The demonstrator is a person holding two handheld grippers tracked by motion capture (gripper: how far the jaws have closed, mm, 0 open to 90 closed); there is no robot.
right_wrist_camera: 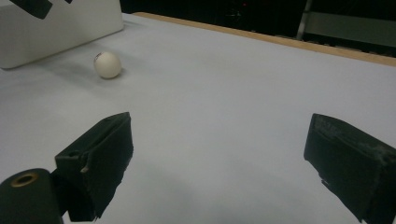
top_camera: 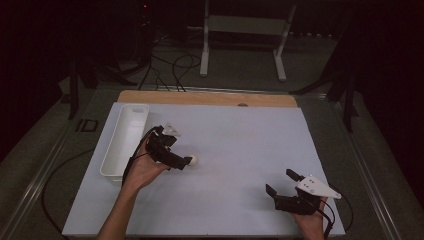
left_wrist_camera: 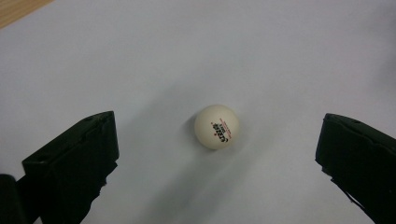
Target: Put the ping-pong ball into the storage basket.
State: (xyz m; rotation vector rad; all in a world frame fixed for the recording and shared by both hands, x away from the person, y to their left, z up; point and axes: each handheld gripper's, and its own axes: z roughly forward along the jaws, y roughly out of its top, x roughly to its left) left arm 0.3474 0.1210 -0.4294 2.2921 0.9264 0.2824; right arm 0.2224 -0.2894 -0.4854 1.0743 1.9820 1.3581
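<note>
Ball (left_wrist_camera: 216, 126): white, on bench (top_camera: 240, 150), between the jaws, untouched
Left hand-held gripper (left_wrist_camera: 217, 158): jaws wide apart around ball
Right hand-held gripper (top_camera: 283, 182): jaws apart, empty, well away
Tray (top_camera: 126, 137): left of ball

One white ball (top_camera: 193, 160) with red print lies on the pale table (top_camera: 240, 145). One long white tray (top_camera: 125, 137) stands along the table's left side. Two tongs are in play: the left tongs (top_camera: 186, 162), jaws spread wide either side of the ball, and the right tongs (top_camera: 281, 183), also gaping. Two forearms enter from the near edge.
</note>
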